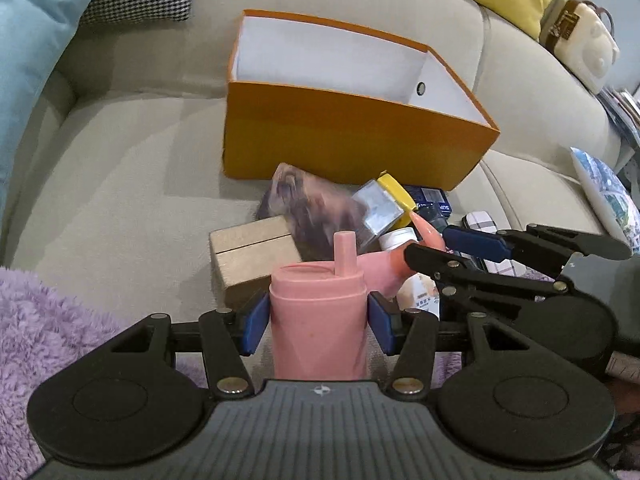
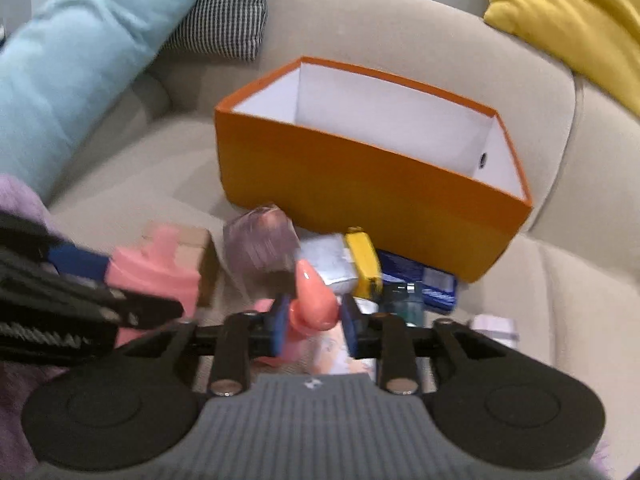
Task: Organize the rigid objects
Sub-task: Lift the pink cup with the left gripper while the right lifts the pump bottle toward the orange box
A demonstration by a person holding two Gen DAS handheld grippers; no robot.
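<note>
My left gripper (image 1: 318,320) is shut on a pink bottle (image 1: 320,320) with a spout cap, held upright; the bottle also shows in the right wrist view (image 2: 156,272). My right gripper (image 2: 314,322) is shut on a coral pointed-cap bottle (image 2: 314,296), also in the left wrist view (image 1: 428,232). Behind them lies a pile: a tan box (image 1: 252,256), a purple printed packet (image 1: 312,204), a silver box with a yellow lid (image 1: 384,204), a blue box (image 2: 432,280). An open orange box (image 1: 340,136) with a white, empty inside stands on the sofa behind the pile.
A beige sofa seat (image 1: 120,184) bears everything. A light blue pillow (image 2: 80,60), a houndstooth cushion (image 2: 228,12) and a yellow cushion (image 2: 568,16) lean on the backrest. A purple fluffy blanket (image 1: 48,340) lies near left. A white bag (image 1: 580,40) sits far right.
</note>
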